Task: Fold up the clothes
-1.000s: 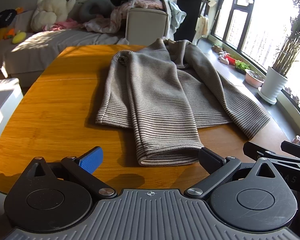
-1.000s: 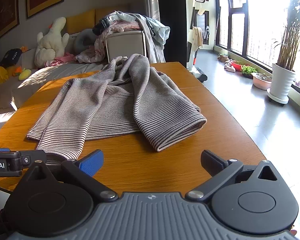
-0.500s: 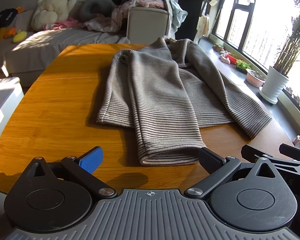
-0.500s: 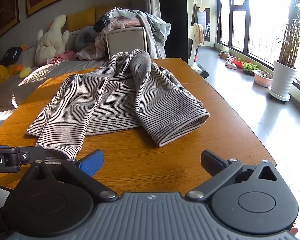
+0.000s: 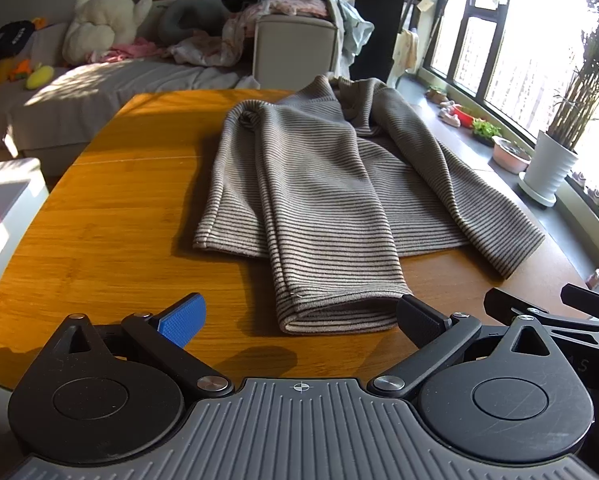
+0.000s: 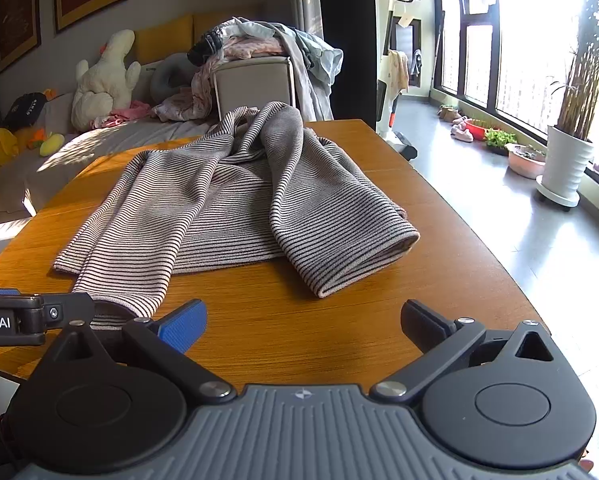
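Note:
A grey and black striped sweater (image 5: 319, 184) lies on the wooden table (image 5: 111, 220), both sleeves folded down over its body toward me. My left gripper (image 5: 299, 316) is open and empty, its fingers either side of the near left sleeve cuff (image 5: 339, 312), just short of it. My right gripper (image 6: 303, 320) is open and empty above bare table, short of the right sleeve cuff (image 6: 359, 264). The sweater also shows in the right wrist view (image 6: 219, 200). The right gripper's side shows in the left wrist view (image 5: 551, 312), the left one's in the right wrist view (image 6: 27, 316).
A sofa (image 5: 59, 92) with a plush toy (image 5: 103, 20) and a box piled with clothes (image 6: 255, 68) stand behind the table. A white potted plant (image 6: 567, 168) and small pots stand on the floor by the windows at right. A white object (image 5: 3, 208) sits at left.
Both grippers have moved slightly forward toward the sweater's sleeve cuffs. The sweater has not moved and both grippers stay open.

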Motion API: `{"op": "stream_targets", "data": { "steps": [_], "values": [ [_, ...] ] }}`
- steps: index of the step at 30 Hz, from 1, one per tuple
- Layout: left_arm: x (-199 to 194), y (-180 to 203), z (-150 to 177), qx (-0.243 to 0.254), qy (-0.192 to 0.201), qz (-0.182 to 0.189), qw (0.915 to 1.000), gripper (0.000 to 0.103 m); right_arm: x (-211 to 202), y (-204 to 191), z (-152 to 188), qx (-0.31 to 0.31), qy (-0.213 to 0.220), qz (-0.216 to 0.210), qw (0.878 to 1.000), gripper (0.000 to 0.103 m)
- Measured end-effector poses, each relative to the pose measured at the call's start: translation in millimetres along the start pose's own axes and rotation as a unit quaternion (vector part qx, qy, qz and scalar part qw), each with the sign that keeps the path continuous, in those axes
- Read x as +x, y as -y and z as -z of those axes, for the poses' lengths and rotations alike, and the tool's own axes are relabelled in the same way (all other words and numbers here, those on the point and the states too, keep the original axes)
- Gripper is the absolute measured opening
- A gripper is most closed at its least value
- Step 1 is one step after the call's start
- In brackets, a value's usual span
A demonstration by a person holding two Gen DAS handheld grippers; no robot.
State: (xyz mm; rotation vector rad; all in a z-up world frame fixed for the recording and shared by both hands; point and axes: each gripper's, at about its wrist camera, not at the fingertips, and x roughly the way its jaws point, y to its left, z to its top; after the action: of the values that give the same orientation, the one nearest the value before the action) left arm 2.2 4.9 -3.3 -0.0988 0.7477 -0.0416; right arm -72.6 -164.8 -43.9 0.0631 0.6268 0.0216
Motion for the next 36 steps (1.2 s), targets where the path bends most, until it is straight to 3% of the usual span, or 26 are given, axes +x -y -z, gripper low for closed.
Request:
{"op": "stream_targets", "data": {
  "steps": [7,13,20,25,30,34,36],
  "values": [
    [0,0,-1,0.001,0.0,-0.002,1.0,0.103,0,0,-1,-0.002,0.001,0.001,1.0,0.103],
    [10,0,-14,0.015,0.013,0.019,0.9996,0.103,13,0,-9,-0.013,-0.012,0.003,1.0,0.103],
    [28,7,-54,0.048,0.029,0.051,0.9971,0.103,29,15,-55,0.012,0.026,-0.05,0.998,0.103],
    [62,8,-94,0.065,0.041,0.052,0.9958,0.103,78,18,-109,0.006,0.042,-0.067,0.997,0.103],
    [118,-6,-129,0.046,0.031,0.051,0.9972,0.103,152,14,-144,0.016,0.023,-0.099,0.995,0.103],
    [162,-25,-140,0.019,0.007,0.054,0.9983,0.103,204,9,-144,0.025,-0.031,-0.119,0.992,0.103],
    [178,-36,-139,0.005,-0.003,0.055,0.9985,0.103,209,6,-142,0.018,-0.034,-0.12,0.992,0.103]
  ]
}}
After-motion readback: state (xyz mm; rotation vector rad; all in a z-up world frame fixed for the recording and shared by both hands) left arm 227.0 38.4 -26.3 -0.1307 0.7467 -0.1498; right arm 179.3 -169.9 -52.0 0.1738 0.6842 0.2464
